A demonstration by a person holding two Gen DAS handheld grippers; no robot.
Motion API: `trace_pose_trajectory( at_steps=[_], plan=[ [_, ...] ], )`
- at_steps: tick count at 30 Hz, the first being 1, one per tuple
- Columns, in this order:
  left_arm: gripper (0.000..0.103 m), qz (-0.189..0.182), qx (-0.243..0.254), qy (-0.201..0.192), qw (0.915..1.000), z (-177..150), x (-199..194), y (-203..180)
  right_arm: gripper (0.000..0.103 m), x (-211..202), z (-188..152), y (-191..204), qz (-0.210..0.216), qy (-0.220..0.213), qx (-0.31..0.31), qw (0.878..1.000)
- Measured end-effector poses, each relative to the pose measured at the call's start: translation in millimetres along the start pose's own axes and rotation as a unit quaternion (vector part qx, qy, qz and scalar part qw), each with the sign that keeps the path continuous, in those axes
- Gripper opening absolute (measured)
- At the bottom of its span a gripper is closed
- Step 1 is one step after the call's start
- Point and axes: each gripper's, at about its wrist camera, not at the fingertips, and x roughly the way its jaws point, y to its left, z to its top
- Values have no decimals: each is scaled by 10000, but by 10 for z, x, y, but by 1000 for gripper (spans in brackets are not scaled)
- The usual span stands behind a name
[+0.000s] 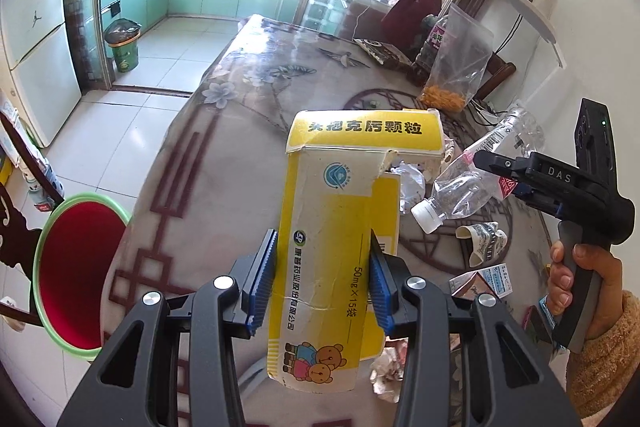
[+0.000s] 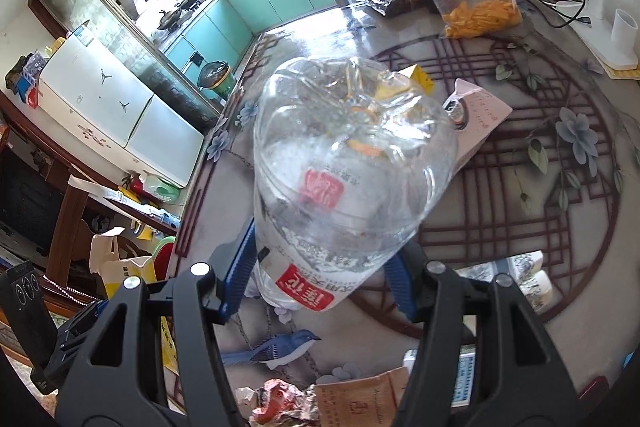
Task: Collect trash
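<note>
A person clearing a cluttered dining table point(image 1: 248, 131) carries two pieces of rubbish at once. The left gripper point(image 1: 323, 283) pinches a torn yellow medicine box point(image 1: 340, 227) across its width, blue pads pressed against both sides, the box standing up and away from the camera above the table edge. The right gripper point(image 2: 320, 279) clamps a crumpled clear plastic bottle point(image 2: 348, 163) around its labelled body; in the left wrist view the same bottle point(image 1: 472, 183) hangs with its white cap pointing down, held by the tool in the person's right hand point(image 1: 576, 279).

A red bin with a green rim point(image 1: 76, 275) waits on the floor just beyond the table's left edge, the likely destination for both loads. More litter remains on the floral tablecloth: a crushed paper cup point(image 1: 482, 239), a small carton point(image 1: 480, 281) and crumpled wrappers point(image 2: 280, 403).

The risks lie in the grips. The box is torn and soft, so it could buckle or slide between the pads if swung quickly. The bottle is slick and already dented, and a sharp tilt could let it slip out short of the bin. A clear bag of orange snacks point(image 1: 456, 67) stands behind the clutter and could be toppled by a careless sweep.
</note>
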Motion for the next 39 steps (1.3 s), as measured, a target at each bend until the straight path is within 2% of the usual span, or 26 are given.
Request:
trace_pose_trajectory(
  at_steps=[6,13,18,26,33,39],
  plan=[
    [39,-160,119,29,9998,60,-101,368,57,80,-127,343,-157,-52,86,9998],
    [40,-197,586,71,9981,118,-192,685,57,214,-310,846,-369,-105,-3,9993],
    [40,-351,254,208,9988,147,-160,1083,57,271,-402,1160,-576,-130,-162,9981],
    [40,-330,129,247,9991,143,-156,1449,57,328,-473,1571,-667,-185,-361,9970],
    [40,-214,-57,215,9995,76,-242,1721,57,480,-512,1930,-577,-71,-639,9963],
    [40,31,-326,154,9993,16,-339,1999,57,619,-571,2273,-423,55,-915,9949]
  ],
)
